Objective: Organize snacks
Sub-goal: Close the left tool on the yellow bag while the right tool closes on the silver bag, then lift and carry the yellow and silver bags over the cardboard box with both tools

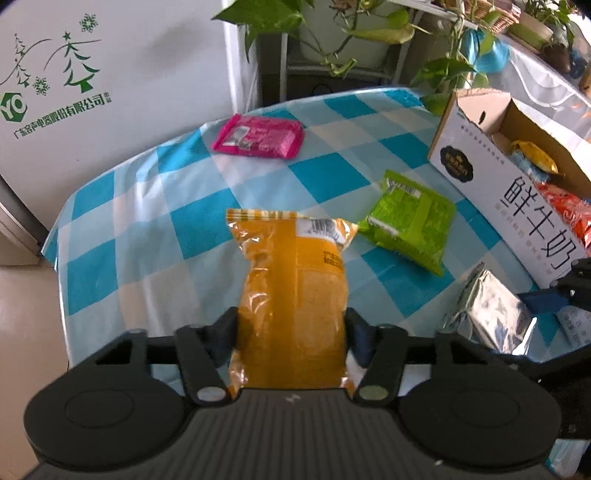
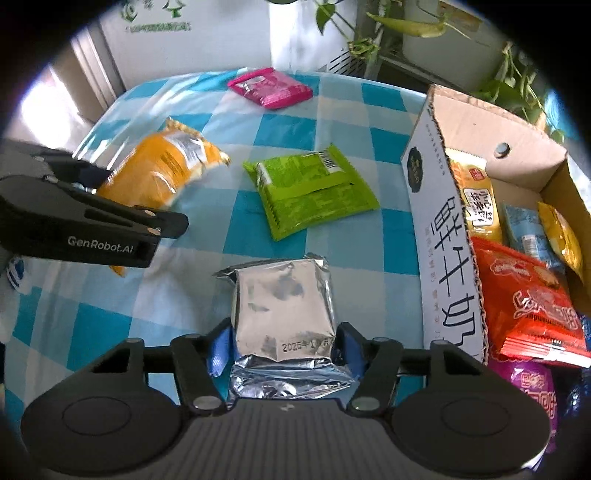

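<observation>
An orange snack bag (image 1: 291, 288) lies lengthwise between the fingers of my left gripper (image 1: 291, 315), whose pads press on both of its sides. From the right wrist view the same orange bag (image 2: 162, 166) sits tilted in the left gripper (image 2: 101, 184). My right gripper (image 2: 284, 330) is shut on a silver foil packet (image 2: 282, 306) over the checked tablecloth (image 2: 207, 122). That silver packet (image 1: 487, 310) also shows at the lower right of the left wrist view. A green packet (image 2: 310, 188) and a pink packet (image 2: 269, 86) lie loose on the table.
An open cardboard box (image 2: 439, 236) stands at the right, holding a red bag (image 2: 528, 306) and several yellow and blue packets. A white appliance (image 1: 74, 92) and potted plants (image 1: 332, 33) stand behind the table. The table's rounded edge (image 1: 59, 240) drops to the floor on the left.
</observation>
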`<state>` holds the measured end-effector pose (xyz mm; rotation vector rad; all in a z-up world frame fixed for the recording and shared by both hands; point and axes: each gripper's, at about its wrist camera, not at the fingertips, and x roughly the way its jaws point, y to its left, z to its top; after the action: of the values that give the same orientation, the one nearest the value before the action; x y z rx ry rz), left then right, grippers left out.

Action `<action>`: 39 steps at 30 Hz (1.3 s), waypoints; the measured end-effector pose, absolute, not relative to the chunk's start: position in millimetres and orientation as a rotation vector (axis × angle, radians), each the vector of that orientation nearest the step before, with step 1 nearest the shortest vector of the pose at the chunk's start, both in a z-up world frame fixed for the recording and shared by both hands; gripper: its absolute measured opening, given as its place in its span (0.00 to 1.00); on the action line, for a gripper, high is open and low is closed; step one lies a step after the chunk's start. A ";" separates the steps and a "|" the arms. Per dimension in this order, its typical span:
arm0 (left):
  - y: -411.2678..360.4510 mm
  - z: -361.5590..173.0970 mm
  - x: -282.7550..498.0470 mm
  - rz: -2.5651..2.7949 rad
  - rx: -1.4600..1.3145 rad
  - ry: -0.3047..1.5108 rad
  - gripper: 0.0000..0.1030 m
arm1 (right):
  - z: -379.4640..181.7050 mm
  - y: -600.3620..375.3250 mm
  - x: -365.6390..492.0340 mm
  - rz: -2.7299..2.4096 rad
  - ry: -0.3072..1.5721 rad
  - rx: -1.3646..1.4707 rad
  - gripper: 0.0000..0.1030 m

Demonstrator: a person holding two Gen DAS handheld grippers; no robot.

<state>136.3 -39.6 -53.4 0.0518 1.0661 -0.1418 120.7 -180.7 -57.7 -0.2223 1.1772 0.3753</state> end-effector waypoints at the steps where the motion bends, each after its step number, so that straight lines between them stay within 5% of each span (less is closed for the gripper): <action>1: -38.2 -52.6 136.5 -0.134 0.042 1.063 0.56 | -56.2 -182.6 121.4 0.367 1.172 -0.211 0.63; 39: -50.7 -12.8 102.7 -0.076 -0.196 0.835 0.55 | 36.5 -304.8 141.5 0.166 0.810 0.230 0.63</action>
<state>102.7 -50.7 -12.8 -0.1964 0.8353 -0.0761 141.5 -304.8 36.5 0.2297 0.8101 0.1660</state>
